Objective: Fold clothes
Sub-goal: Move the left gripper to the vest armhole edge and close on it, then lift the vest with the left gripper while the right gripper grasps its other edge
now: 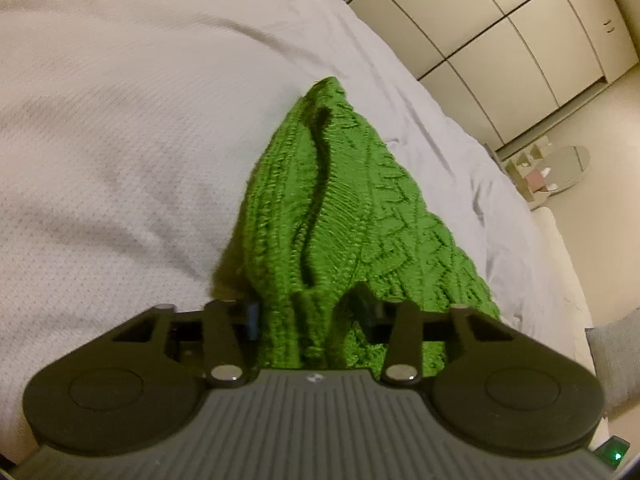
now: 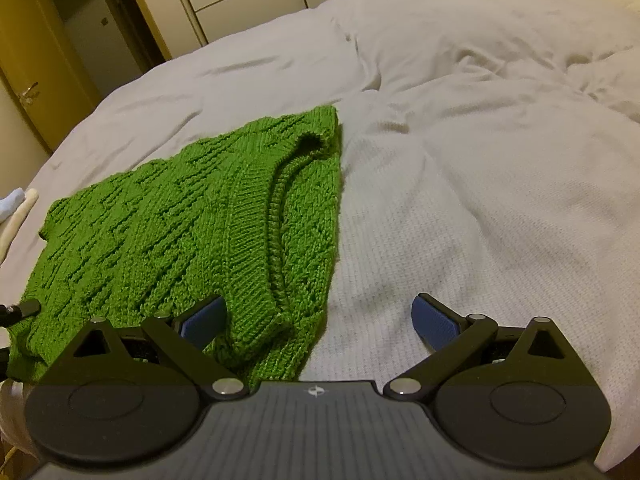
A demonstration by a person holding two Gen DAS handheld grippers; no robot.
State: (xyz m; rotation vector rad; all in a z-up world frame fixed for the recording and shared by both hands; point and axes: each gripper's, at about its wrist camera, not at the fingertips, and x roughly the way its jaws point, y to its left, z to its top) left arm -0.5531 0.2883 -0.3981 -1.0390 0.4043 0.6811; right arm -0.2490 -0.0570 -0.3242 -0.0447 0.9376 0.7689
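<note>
A green knitted sweater (image 2: 168, 216) lies spread on a white bed cover (image 2: 480, 200), with its ribbed neckline (image 2: 256, 216) running toward me. My right gripper (image 2: 318, 302) is open just above the sweater's near right edge. Its left pad (image 2: 204, 320) is over the knit and its right pad (image 2: 432, 320) is over bare bedding. In the left wrist view the sweater (image 1: 360, 200) bunches into a ridge running up to my left gripper (image 1: 308, 308), whose pads press on a fold of knit. A dark part of that gripper (image 2: 20, 310) shows at the sweater's left side.
Cream wardrobe doors (image 1: 500, 40) stand past the bed's far edge. Small items sit on the floor beside a round mirror (image 1: 568, 164). A wooden door with a handle (image 2: 28, 92) is at the left. The rumpled duvet (image 2: 520, 40) rises at the back right.
</note>
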